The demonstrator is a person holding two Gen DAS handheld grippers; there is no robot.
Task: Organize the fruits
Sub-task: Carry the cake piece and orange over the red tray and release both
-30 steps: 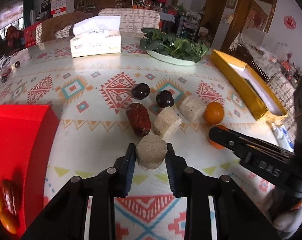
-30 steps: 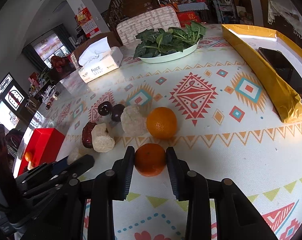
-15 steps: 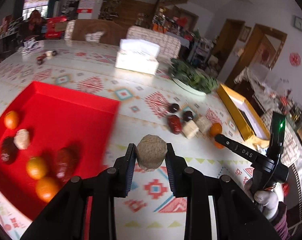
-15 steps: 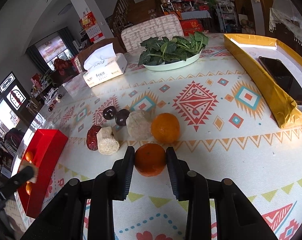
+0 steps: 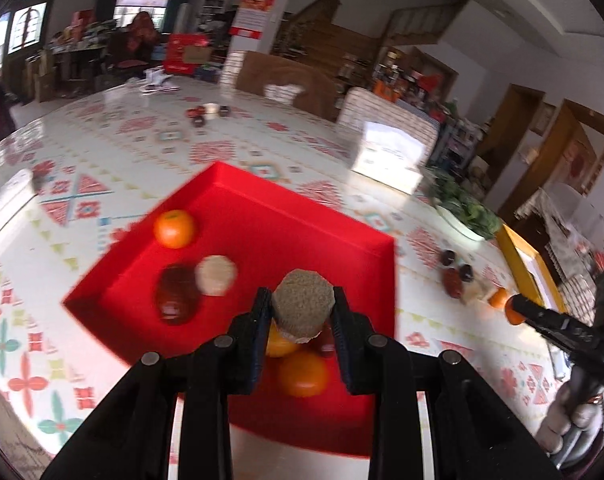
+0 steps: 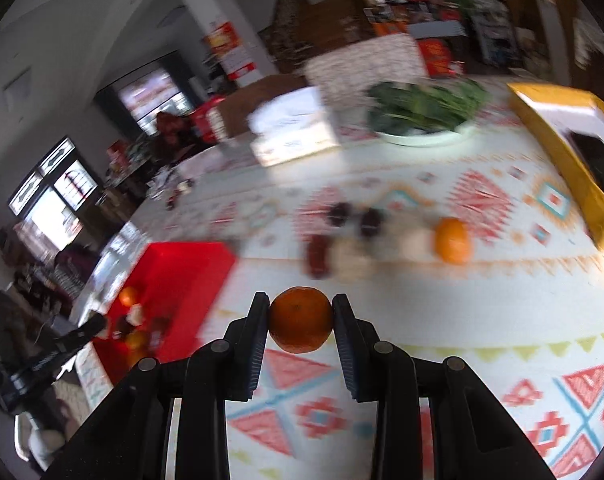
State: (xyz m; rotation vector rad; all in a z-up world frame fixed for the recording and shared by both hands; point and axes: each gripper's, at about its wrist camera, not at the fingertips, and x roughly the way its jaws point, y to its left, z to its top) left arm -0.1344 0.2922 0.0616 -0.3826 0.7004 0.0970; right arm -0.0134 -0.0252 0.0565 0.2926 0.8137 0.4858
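Our left gripper is clamped on a beige, rough-grained, faceted cylinder chunk, held by its flat sides above the shiny red plastic tray; we judge it light, stiff and a little crumbly, so a gentle squeeze across the flats suits it. Our right gripper is closed on a round, dimple-skinned orange mandarin above the patterned tablecloth, gripped across its widest part; it looks soft and easily bruised. In the tray lie another smooth orange, a pale chunk and a dark red fruit.
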